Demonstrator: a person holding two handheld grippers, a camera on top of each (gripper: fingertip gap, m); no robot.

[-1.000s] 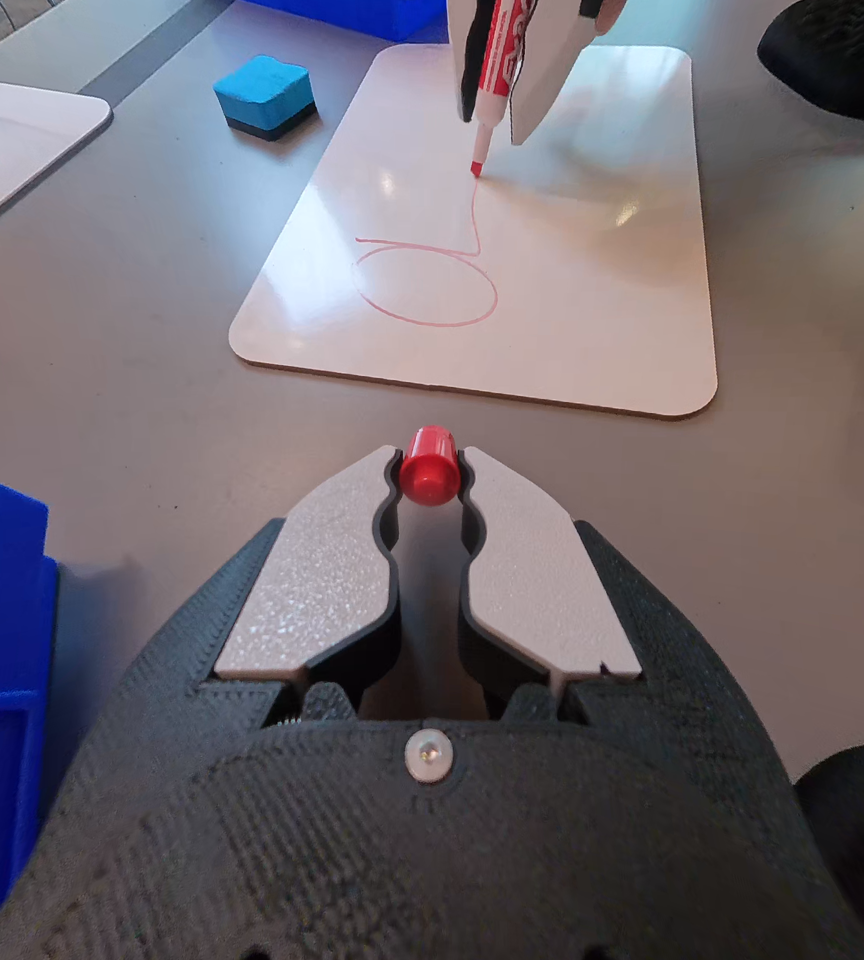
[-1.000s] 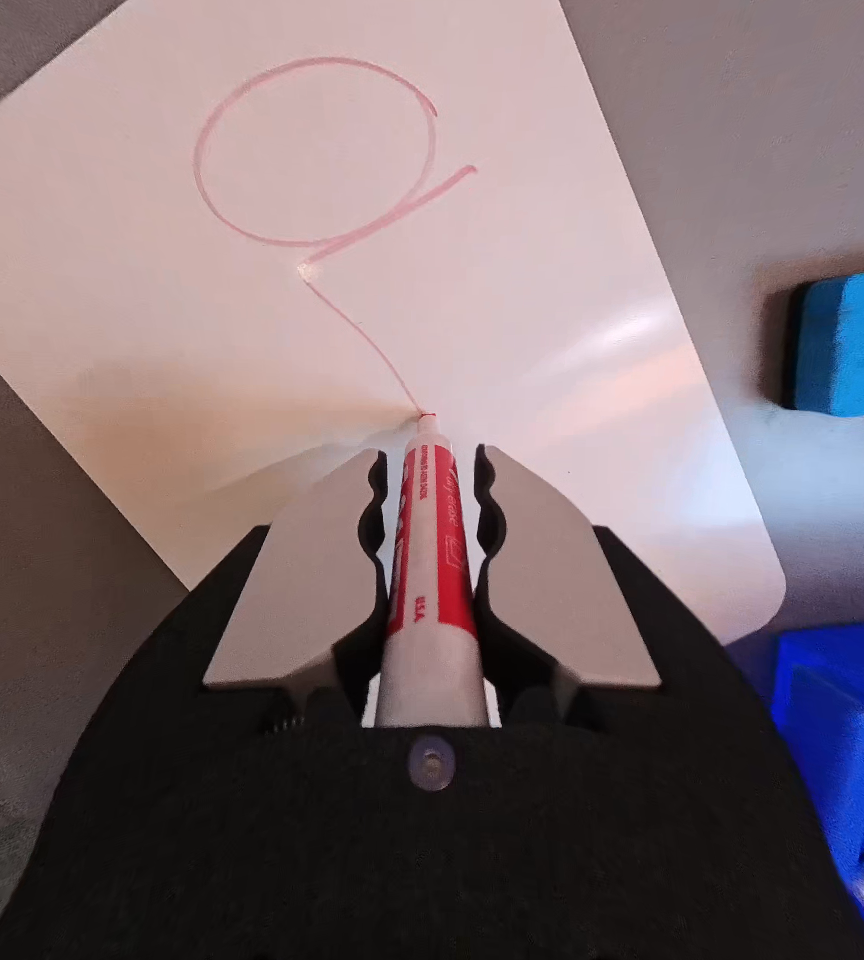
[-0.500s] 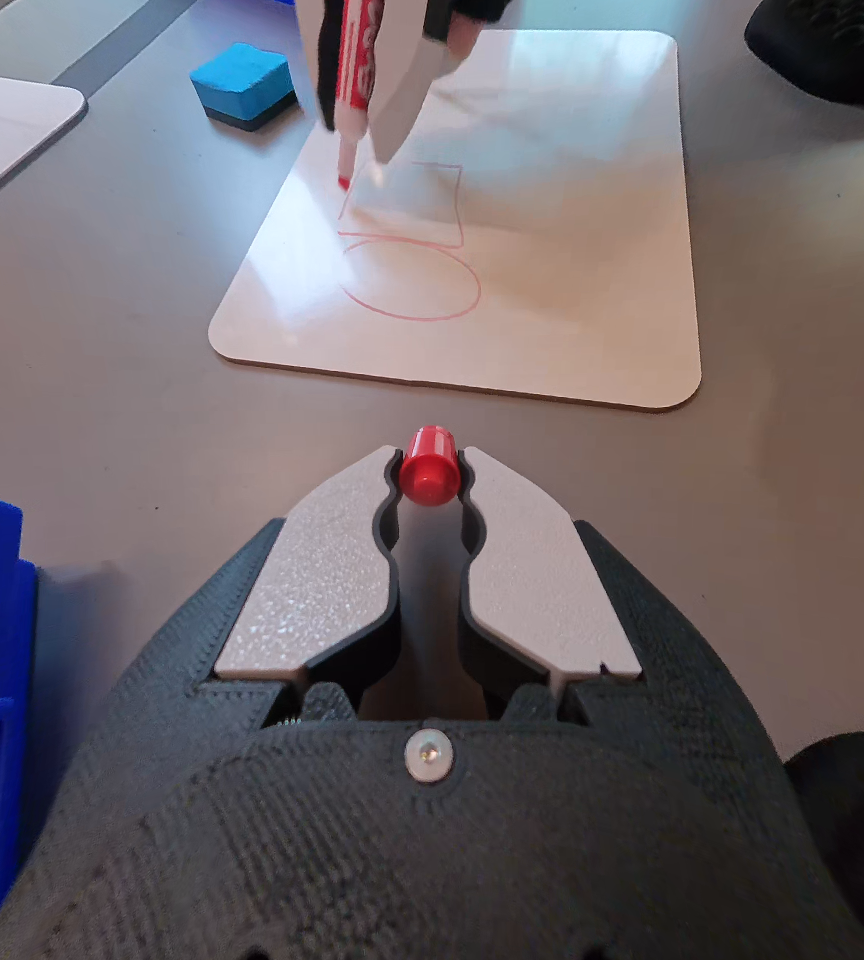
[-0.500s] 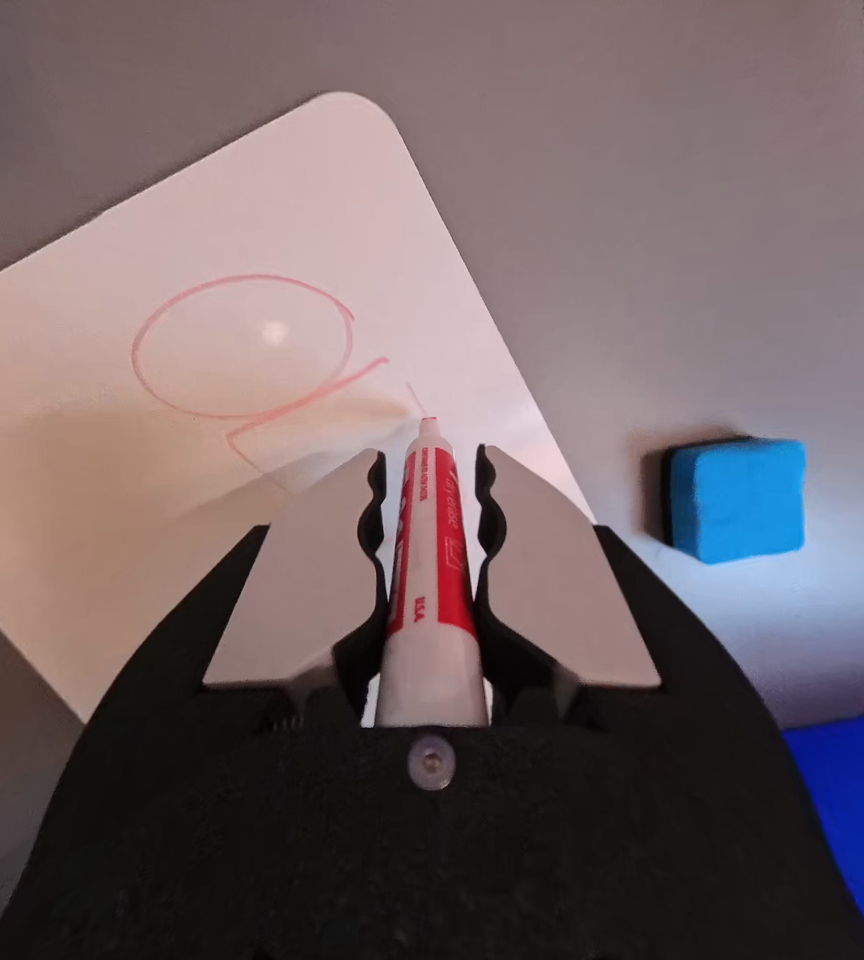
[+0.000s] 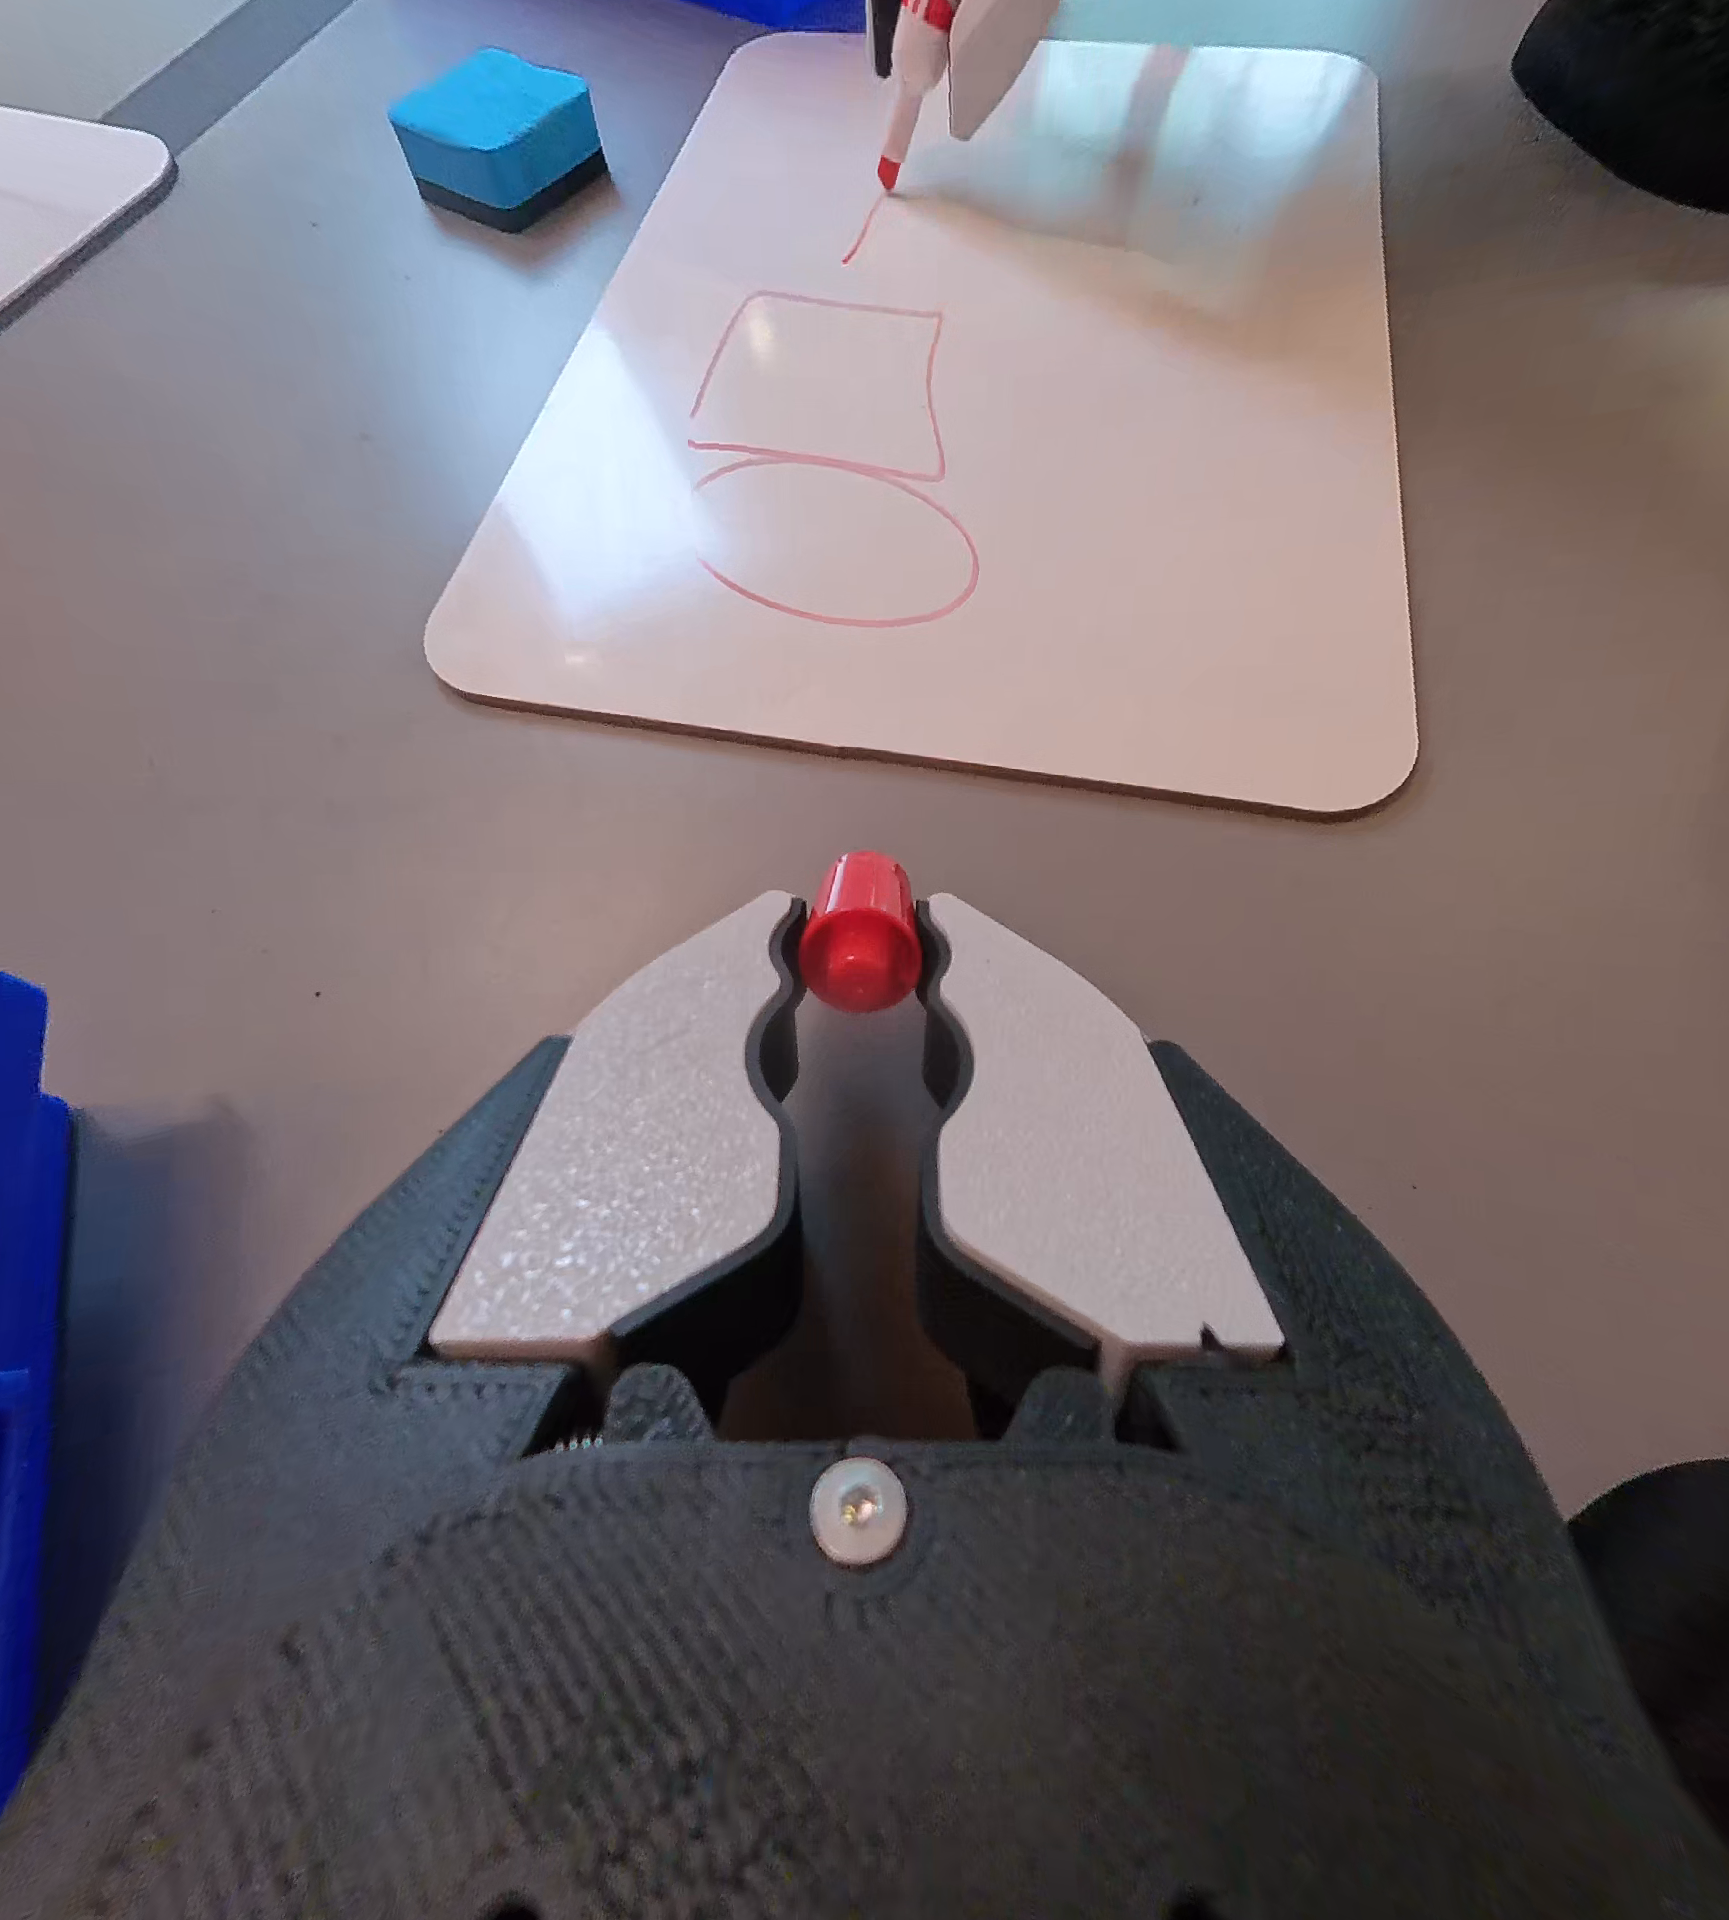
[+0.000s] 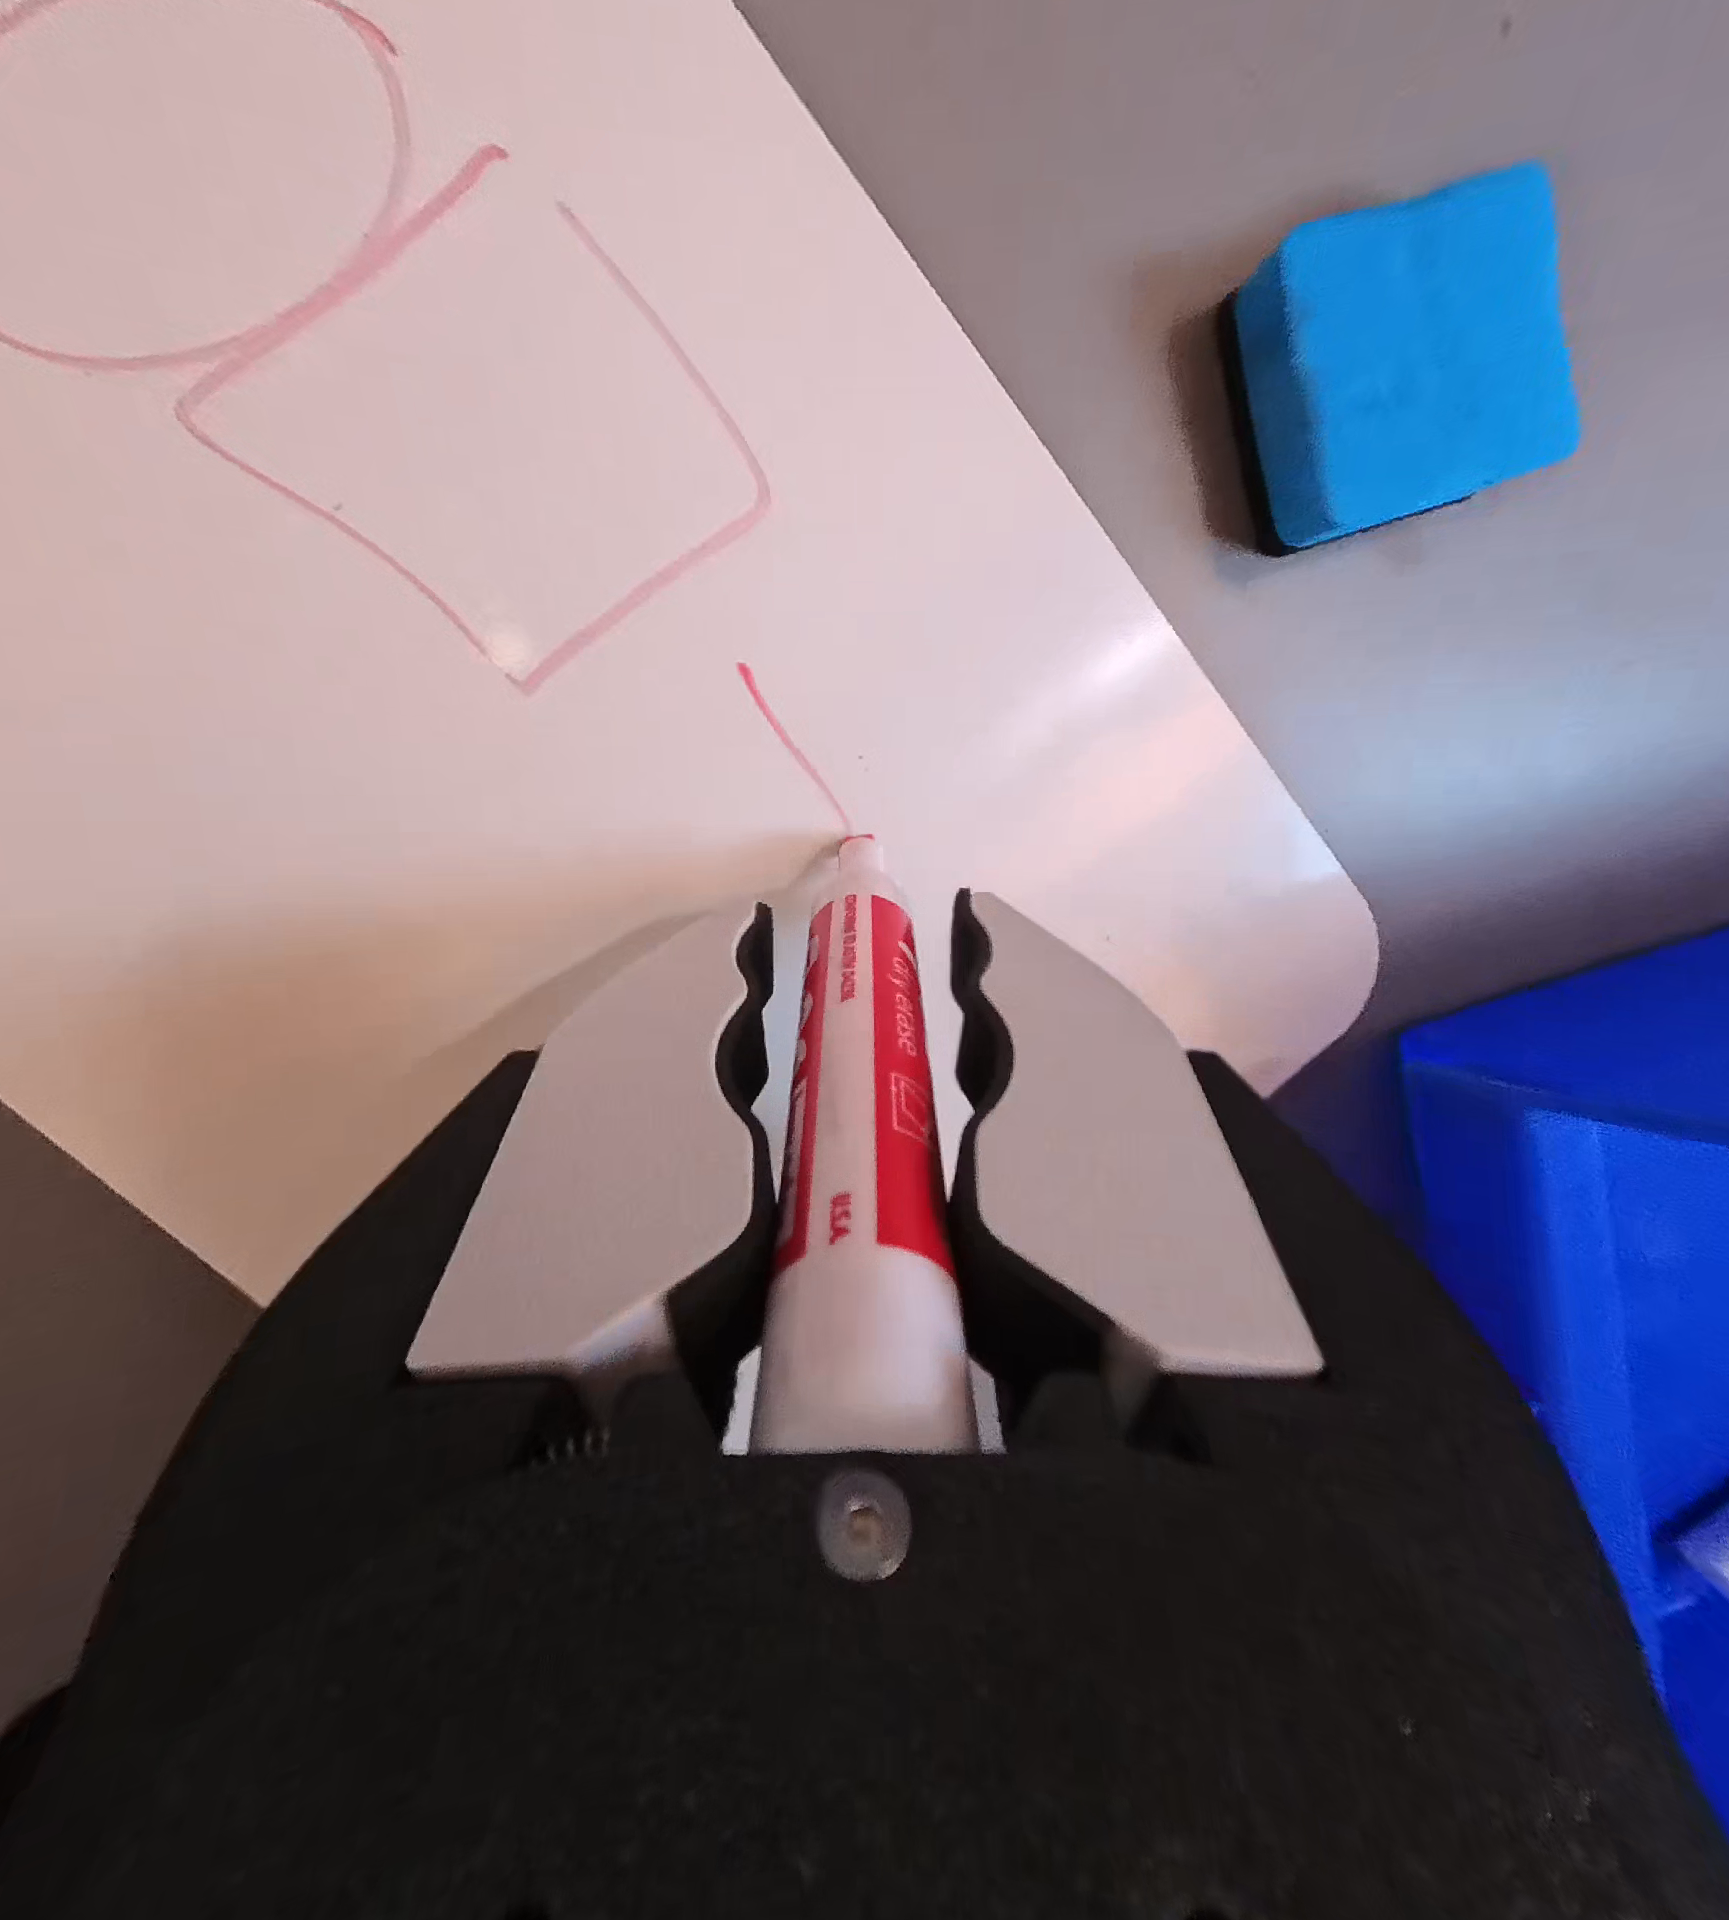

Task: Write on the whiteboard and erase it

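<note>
Pressing the marker [image 6: 865, 1122] too steeply could skid its tip off the whiteboard [image 6: 1099, 790] edge at centre right of the frame — your right gripper [image 6: 860, 935] clamps the barrel further back, seemingly firmly. Your left gripper [image 5: 860, 914] pinches the red cap [image 5: 858, 935] — loosen and it rolls across the worktop [image 5: 216, 727].

The whiteboard [image 5: 1099, 582] is laid flat on the table [image 5: 216, 831]; the eraser [image 5: 501, 135] is placed just beside it, a bin [image 6: 1618, 1247] near its corner.
</note>
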